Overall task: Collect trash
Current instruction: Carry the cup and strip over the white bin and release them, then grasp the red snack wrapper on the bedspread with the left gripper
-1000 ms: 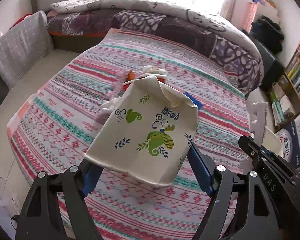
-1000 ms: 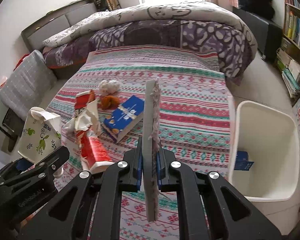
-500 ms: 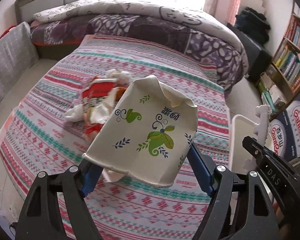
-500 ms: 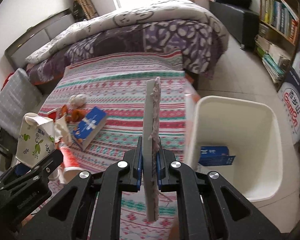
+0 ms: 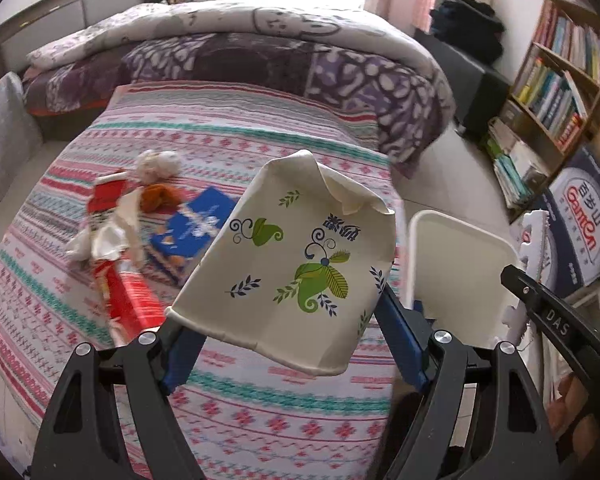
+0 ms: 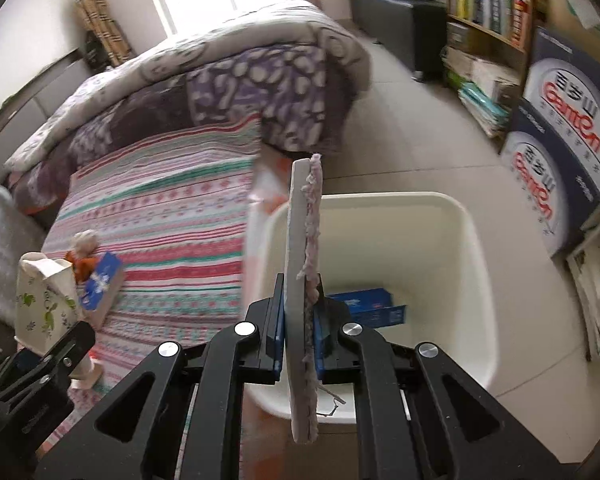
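A crumpled paper cup (image 5: 296, 268) is gripped between the spread jaws of the left claw (image 5: 288, 344) above the bed (image 5: 260, 400). A flat foam piece (image 6: 302, 280) is clamped in the right claw (image 6: 300, 332) over the white bin (image 6: 472, 264).

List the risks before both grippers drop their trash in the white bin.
1. The flat foam piece in the right gripper stands upright over the white bin, near its bed-side wall; released here it may catch the rim and tip out.
2. The crushed paper cup in the left gripper is above the striped bedspread, so letting go now would likely miss.
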The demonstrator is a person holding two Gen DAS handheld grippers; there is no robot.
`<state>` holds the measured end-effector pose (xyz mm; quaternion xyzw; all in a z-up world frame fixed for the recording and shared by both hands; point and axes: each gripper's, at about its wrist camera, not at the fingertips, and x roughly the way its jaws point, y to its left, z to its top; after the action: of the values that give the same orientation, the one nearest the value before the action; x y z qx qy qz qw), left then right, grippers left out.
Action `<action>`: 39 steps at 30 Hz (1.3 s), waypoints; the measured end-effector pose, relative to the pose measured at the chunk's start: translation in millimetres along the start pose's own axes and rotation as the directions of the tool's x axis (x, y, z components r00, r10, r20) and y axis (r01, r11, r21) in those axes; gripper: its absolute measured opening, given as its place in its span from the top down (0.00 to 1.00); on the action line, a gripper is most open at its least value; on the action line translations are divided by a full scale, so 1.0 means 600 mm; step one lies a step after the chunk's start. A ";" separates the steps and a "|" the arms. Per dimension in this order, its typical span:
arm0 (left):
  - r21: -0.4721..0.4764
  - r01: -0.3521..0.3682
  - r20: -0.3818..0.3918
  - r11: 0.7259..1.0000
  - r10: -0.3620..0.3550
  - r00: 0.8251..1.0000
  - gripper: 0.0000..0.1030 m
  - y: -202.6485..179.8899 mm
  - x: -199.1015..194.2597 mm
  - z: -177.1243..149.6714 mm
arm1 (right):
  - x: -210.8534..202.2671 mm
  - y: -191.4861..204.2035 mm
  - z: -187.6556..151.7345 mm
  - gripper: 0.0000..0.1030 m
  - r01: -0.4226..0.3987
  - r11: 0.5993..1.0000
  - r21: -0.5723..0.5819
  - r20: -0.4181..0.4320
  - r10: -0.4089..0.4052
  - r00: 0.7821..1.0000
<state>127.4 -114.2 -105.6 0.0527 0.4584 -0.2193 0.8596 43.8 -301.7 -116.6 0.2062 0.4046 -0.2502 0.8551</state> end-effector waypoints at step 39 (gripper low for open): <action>0.235 0.131 -0.092 0.963 -0.112 0.989 0.10 -0.232 0.075 -0.012 | -0.019 -0.244 0.017 0.15 0.161 0.895 0.416 -0.001 -0.176 0.984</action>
<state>84.2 -251.8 -131.0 0.1367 0.4639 -0.3235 0.8133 -43.2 -420.1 -123.5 0.3424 0.3429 -0.4070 0.7743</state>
